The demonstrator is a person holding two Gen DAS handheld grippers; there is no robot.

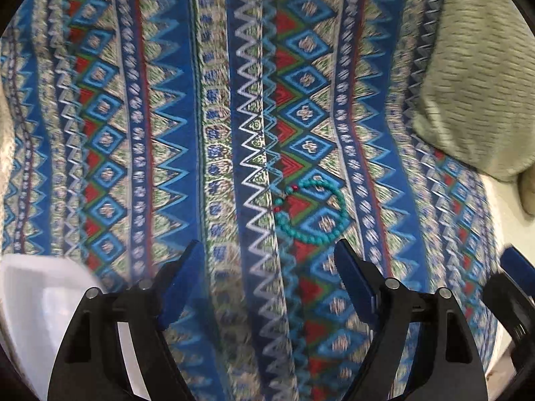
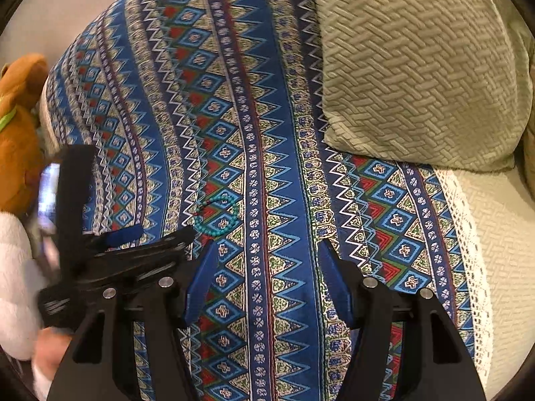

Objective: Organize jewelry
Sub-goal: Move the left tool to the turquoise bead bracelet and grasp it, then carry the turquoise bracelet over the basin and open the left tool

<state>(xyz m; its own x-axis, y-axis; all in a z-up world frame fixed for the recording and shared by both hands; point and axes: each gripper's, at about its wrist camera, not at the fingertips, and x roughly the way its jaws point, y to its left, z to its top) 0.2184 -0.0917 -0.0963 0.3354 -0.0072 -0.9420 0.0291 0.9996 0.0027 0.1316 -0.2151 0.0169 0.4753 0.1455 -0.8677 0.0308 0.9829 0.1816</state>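
Note:
A turquoise bead bracelet (image 1: 311, 210) with a few red beads lies in a loop on the blue patterned cloth (image 1: 174, 133). My left gripper (image 1: 271, 250) is open and empty, its blue pads just short of the bracelet, which lies slightly right of centre. In the right wrist view the bracelet (image 2: 217, 217) lies ahead and to the left of my right gripper (image 2: 267, 250), which is open and empty. The left gripper (image 2: 127, 257) shows there as a black blurred shape at the left, close to the bracelet.
A white container (image 1: 40, 294) sits at the lower left of the left wrist view. A grey-green woven pillow (image 2: 418, 77) lies on the cloth at the right. A brown plush toy (image 2: 16, 127) and a white fluffy thing (image 2: 13, 287) are at the left edge.

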